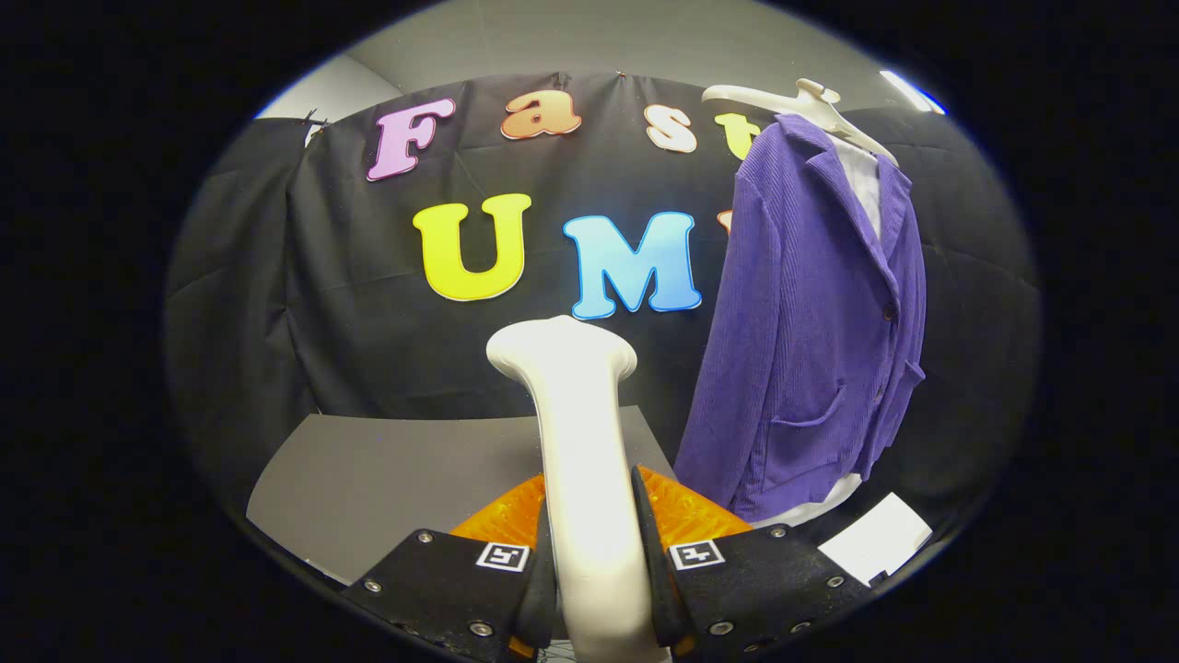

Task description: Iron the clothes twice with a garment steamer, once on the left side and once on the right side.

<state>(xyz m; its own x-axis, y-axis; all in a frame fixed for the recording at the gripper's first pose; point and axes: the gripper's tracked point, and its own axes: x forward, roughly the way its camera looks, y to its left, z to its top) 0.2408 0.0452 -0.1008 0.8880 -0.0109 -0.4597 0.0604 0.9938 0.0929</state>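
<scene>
Steamer: the white garment steamer point(580, 442) was clamped between both fingers of the gripper point(594, 571), head up.
Jacket: the purple jacket point(811, 322) hung on a hanger point(801, 101), ahead and to the right, well apart from the steamer head.
Progress: steamer in hand; judging from this, neither side was being ironed yet.
Table: a grey table point(387, 479) lay below.

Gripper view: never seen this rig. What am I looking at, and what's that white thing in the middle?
A person carries a handheld two-finger gripper; no robot arm. The camera rides on it and looks forward along the fingers. The fingers are shut on the white handle of a garment steamer, whose head points up and away from the camera. Ahead lies a grey table, with a white sheet lower on the jacket's side. A purple jacket over a white shirt hangs on a hanger beyond the fingers, apart from the steamer.
</scene>
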